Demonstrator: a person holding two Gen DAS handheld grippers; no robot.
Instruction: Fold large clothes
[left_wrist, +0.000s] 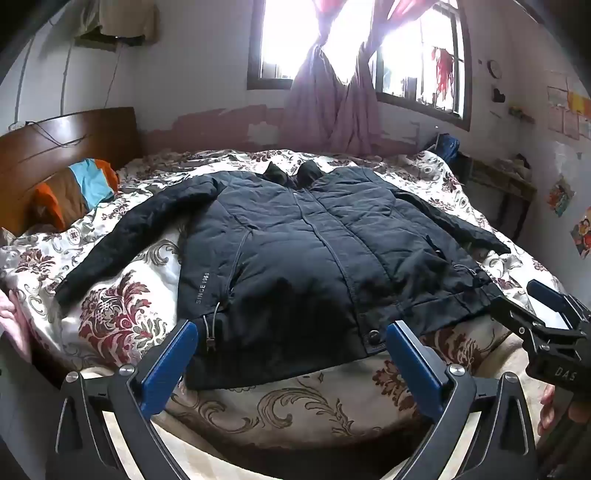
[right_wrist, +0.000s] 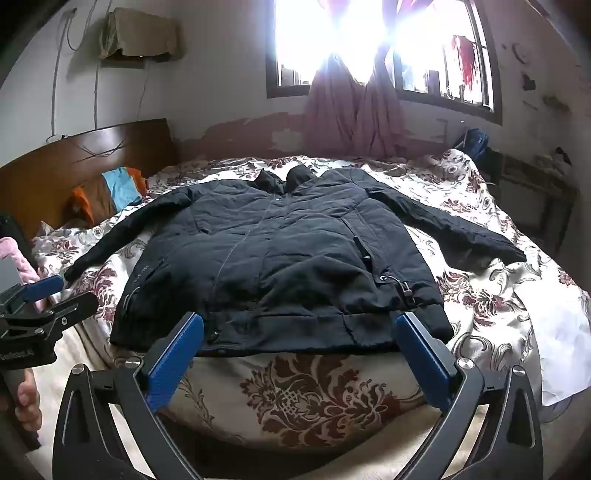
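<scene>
While the dark padded jacket (left_wrist: 295, 251) lies face up and zipped on the flowered bedspread (left_wrist: 122, 306), its sleeves spread out to either side and its hem toward the cameras, both tools hover short of it. The left gripper (left_wrist: 291, 350) has its blue fingers spread wide with nothing between them, and the right gripper (right_wrist: 299, 339) stands just as wide and empty. I judge the jacket bulky but fairly light, soft and springy, with a smooth woven shell that may slip between the pads. Quilted seams, a stiff upright collar (right_wrist: 284, 177) and toggled drawcords (right_wrist: 399, 286) break its surface. Cuffs and hem corners look like the firmest holds, since thick padding elsewhere would puff out of a pinch.
</scene>
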